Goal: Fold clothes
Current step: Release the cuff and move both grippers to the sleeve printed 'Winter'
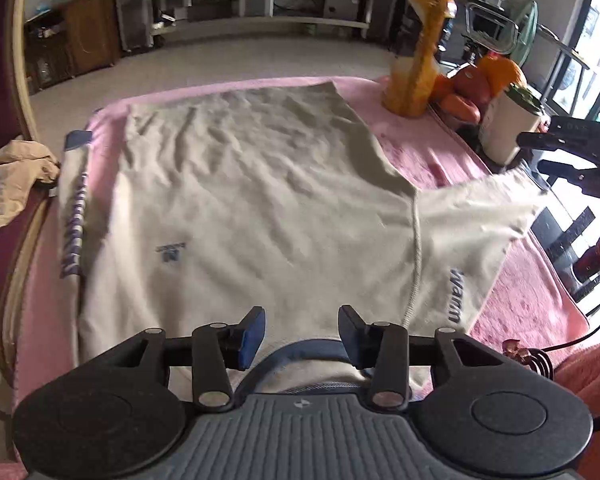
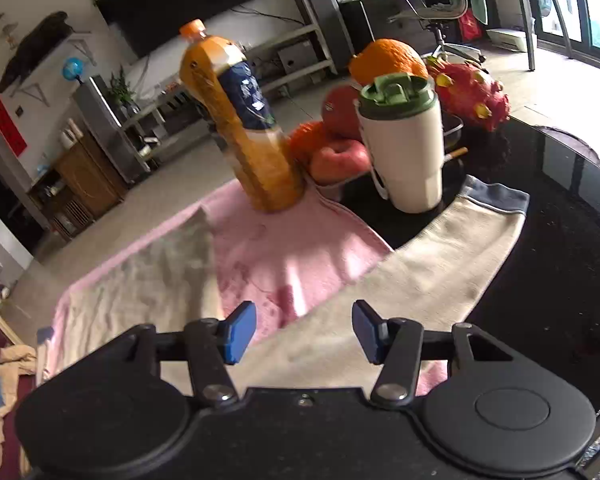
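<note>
Fingers on both grippers stand apart with nothing between the blue pads: the left gripper (image 1: 302, 334) hangs over the navy collar (image 1: 300, 350) of the beige sweatshirt (image 1: 240, 200), the right gripper (image 2: 304, 332) over that sweatshirt's outstretched right sleeve (image 2: 420, 268). Taking the sweatshirt as landmark, it lies flat on a pink towel (image 1: 412, 148), body running straight away from the left gripper, hem at the far end. Its right sleeve runs out sideways from the shoulder, off the towel onto the dark tabletop (image 2: 560, 240), its navy cuff (image 2: 496, 196) touching or just beside a white tumbler (image 2: 404, 160). So the right gripper is nearer that sleeve, and a fold inward would likely start there. Beyond the sleeve stand an orange juice bottle (image 2: 244, 120) and a heap of fruit (image 2: 340, 136); dragging the cuff could nudge the tumbler
</note>
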Tool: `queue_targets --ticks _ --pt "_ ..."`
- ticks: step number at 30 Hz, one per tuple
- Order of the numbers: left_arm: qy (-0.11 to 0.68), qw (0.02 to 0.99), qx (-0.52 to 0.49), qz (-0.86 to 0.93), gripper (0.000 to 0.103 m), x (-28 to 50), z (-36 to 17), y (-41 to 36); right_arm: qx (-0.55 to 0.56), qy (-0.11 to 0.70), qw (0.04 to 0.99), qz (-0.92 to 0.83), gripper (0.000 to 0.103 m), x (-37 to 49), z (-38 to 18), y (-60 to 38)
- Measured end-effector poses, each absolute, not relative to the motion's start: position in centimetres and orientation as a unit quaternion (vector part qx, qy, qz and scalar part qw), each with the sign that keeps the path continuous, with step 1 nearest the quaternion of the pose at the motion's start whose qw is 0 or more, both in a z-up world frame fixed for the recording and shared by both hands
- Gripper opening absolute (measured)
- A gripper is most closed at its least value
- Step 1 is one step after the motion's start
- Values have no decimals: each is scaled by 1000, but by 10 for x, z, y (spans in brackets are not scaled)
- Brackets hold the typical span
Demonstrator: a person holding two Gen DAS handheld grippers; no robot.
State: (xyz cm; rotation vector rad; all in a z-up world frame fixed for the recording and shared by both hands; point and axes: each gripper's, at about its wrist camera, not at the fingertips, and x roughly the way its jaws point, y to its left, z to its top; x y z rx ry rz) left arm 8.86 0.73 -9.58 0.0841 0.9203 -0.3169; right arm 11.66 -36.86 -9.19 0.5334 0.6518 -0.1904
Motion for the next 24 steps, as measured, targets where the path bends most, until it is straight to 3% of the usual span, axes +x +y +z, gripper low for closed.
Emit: queue_targets --ticks 2,6,11,16,20,24 --pt "434 892 33 -125 43 92 -90 21 267 291 916 -67 53 120 -85 -361" --pt "439 896 20 -66 47 106 -92 53 256 264 930 -23 73 128 -77 -336" --pt "443 896 15 -18 48 112 -101 88 212 266 940 20 75 142 -72 -294" --pt "425 904 27 40 56 118 -100 110 173 270 946 50 77 149 -70 -263" --pt "432 901 13 37 68 132 -92 126 146 291 944 46 78 154 -70 -244" --pt "443 896 -7 23 65 148 -80 144 135 326 935 49 79 162 -62 -226"
